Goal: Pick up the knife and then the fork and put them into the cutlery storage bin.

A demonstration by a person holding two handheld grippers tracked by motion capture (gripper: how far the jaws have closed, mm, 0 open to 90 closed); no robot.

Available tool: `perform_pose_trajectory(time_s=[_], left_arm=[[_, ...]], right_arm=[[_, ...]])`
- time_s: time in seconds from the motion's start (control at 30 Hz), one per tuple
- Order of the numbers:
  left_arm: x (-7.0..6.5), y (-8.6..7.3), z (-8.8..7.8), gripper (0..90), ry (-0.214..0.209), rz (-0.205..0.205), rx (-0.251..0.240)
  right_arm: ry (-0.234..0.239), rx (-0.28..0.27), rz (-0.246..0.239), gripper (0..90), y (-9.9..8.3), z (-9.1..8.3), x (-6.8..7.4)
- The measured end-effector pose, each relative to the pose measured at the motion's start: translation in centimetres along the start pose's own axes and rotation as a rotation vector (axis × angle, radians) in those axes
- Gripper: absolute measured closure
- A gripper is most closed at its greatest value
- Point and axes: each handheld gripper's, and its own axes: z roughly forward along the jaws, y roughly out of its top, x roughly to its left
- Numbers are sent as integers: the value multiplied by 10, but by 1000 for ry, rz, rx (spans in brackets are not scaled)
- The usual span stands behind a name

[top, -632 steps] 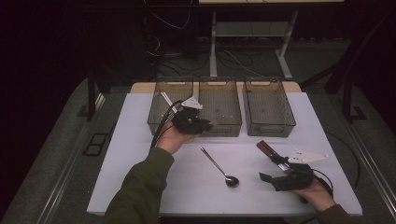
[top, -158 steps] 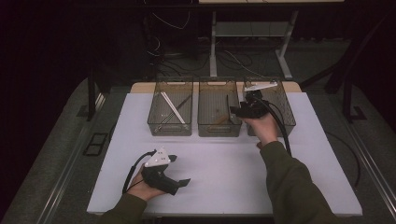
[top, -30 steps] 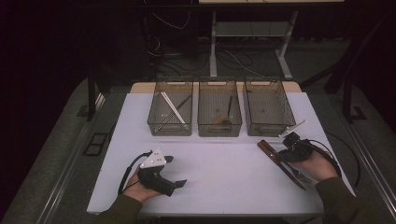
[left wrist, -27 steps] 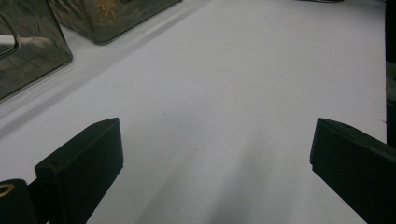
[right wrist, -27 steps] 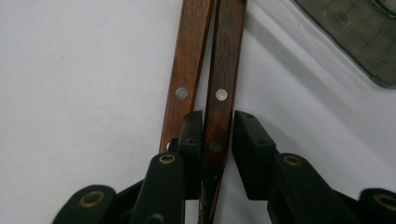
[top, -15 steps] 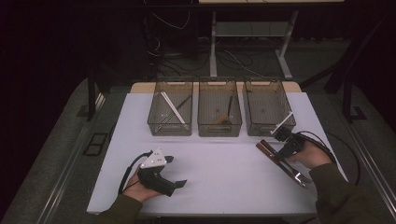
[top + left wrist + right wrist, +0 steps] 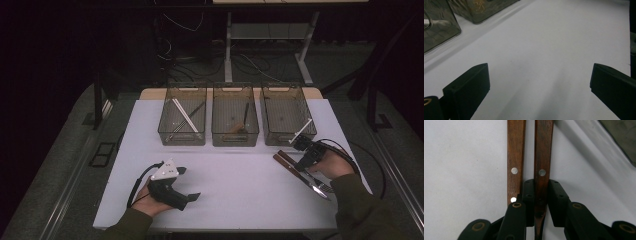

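two wooden handles (image 7: 516, 160), right gripper (image 7: 541, 195) jaws closing on one

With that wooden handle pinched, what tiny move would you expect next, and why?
Probably a straight lift. The right hand-held gripper has just been closing, its pads on one wooden handle, while a second handle lies close beside it on the table, so sliding sideways could drag that one.

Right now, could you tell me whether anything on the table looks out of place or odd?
Nothing stands out. Two wooden-handled utensils lie side by side, and the right gripper has been closing on one handle. The three bins stand in a straight row.
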Motion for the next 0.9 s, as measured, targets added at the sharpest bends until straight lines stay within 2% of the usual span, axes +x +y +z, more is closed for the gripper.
perform_pose_trajectory(time_s=[0.1, 0.4, 0.6, 0.8, 0.9], left_arm=[[0, 0, 0, 14, 0, 0, -2], [0, 0, 0, 14, 0, 1, -2], [0, 0, 0, 14, 0, 2, -3], [0, 0, -1, 14, 1, 3, -4], [0, 0, -2, 14, 1, 2, -6]], right_arm=[[5, -4, 0, 772, -2, -1, -2], [28, -89, 42, 773, -17, -11, -8], [58, -182, 67, 774, -30, -17, -13], [101, -324, 86, 774, -43, -28, -18], [106, -378, 92, 774, -48, -32, -21]])
